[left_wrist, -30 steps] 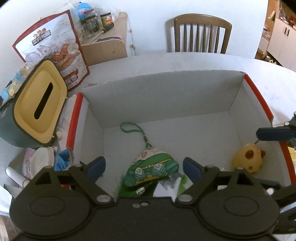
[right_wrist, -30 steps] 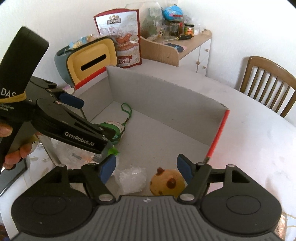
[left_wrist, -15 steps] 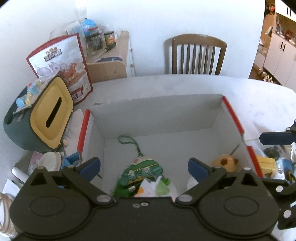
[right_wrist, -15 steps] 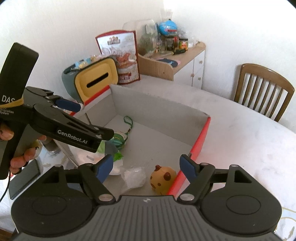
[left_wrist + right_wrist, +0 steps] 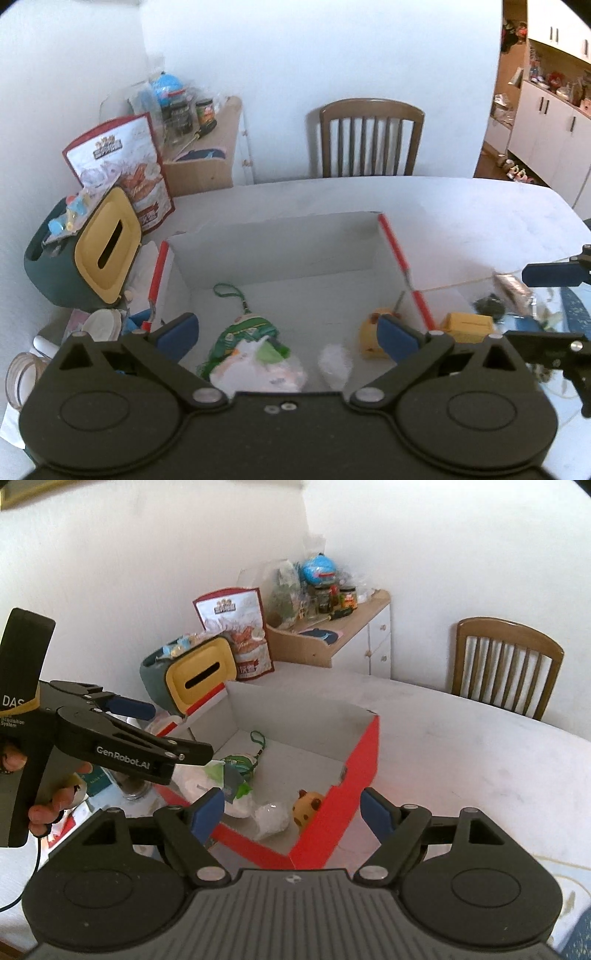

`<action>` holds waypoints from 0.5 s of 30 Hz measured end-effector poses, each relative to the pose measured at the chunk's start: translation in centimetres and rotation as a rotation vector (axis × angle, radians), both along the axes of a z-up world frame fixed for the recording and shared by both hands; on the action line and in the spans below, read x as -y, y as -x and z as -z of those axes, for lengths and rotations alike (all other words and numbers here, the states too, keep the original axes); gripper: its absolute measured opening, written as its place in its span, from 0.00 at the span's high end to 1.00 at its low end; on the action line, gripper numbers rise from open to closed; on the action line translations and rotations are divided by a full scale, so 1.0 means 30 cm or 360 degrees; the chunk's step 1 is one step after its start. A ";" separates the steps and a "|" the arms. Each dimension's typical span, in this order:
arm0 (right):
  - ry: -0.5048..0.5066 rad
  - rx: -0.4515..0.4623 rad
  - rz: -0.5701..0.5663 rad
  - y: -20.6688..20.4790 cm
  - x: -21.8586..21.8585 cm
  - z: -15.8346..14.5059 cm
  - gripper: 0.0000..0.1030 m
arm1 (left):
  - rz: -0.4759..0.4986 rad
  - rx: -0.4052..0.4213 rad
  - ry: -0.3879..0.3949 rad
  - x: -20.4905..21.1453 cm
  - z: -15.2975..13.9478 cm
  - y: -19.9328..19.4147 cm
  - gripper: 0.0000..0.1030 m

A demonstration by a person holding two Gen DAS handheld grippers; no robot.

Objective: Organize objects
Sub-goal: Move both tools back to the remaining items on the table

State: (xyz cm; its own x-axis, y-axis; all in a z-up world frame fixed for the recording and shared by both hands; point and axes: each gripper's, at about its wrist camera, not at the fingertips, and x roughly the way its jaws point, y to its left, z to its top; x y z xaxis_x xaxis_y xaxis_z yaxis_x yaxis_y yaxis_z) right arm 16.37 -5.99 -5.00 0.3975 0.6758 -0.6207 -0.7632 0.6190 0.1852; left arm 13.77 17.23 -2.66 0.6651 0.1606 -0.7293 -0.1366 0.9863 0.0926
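Observation:
An open cardboard box (image 5: 280, 251) with red outer sides and a white inside stands on the white table. In it lie a green pouch (image 5: 251, 332) with a cord, a white and green bag (image 5: 258, 369), a crumpled clear wrapper (image 5: 334, 363) and a yellow plush toy (image 5: 369, 332). My left gripper (image 5: 288, 336) hovers open above the box's near side, holding nothing. My right gripper (image 5: 293, 814) is open and empty, raised over the box's red corner (image 5: 354, 775). The right wrist view shows the left gripper (image 5: 173, 731) in a person's hand (image 5: 48, 805), and the toy (image 5: 308, 805).
A green tissue box with a yellow lid (image 5: 107, 247) and a snack bag (image 5: 122, 173) stand left of the box. A small yellow carton (image 5: 467, 325) and clutter lie to its right. A tape roll (image 5: 22, 376) lies near left. A wooden chair (image 5: 371, 136) and a cabinet (image 5: 207, 155) stand behind.
Both grippers have risen and drawn back from the box, which now looks smaller. The right gripper moved from over the box's inside to over its red corner. Both stayed open.

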 end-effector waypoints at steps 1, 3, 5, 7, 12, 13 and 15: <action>-0.0011 -0.0003 0.0010 0.006 0.022 -0.004 0.21 | 0.0010 0.0012 -0.0005 0.017 -0.009 0.009 0.01; -0.0032 -0.0011 0.0032 0.016 0.072 -0.010 0.21 | 0.0030 0.0033 -0.0003 0.053 -0.026 0.026 0.01; -0.0044 -0.0012 0.0052 0.024 0.117 -0.012 0.21 | 0.0050 0.0047 0.0009 0.089 -0.036 0.040 0.01; -0.0048 -0.0007 0.0067 0.036 0.160 -0.012 0.18 | 0.0064 0.0061 0.0006 0.124 -0.044 0.054 0.01; -0.0047 0.0016 0.0154 0.060 0.283 -0.015 0.18 | 0.0111 0.0087 0.0026 0.223 -0.048 0.085 0.00; -0.0046 0.0014 0.0177 0.061 0.310 -0.014 0.17 | 0.0120 0.0088 0.0035 0.245 -0.045 0.089 0.00; -0.0038 0.0013 0.0224 0.062 0.364 -0.007 0.17 | 0.0134 0.0086 0.0041 0.284 -0.036 0.095 0.00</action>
State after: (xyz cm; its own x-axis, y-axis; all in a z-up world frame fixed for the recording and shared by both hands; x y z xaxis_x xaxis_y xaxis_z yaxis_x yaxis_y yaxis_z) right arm 14.51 -16.91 -4.78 0.4945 0.6278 -0.6012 -0.6708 0.7154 0.1953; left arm 10.94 8.71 -1.57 0.7141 0.0840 -0.6950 -0.0570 0.9965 0.0618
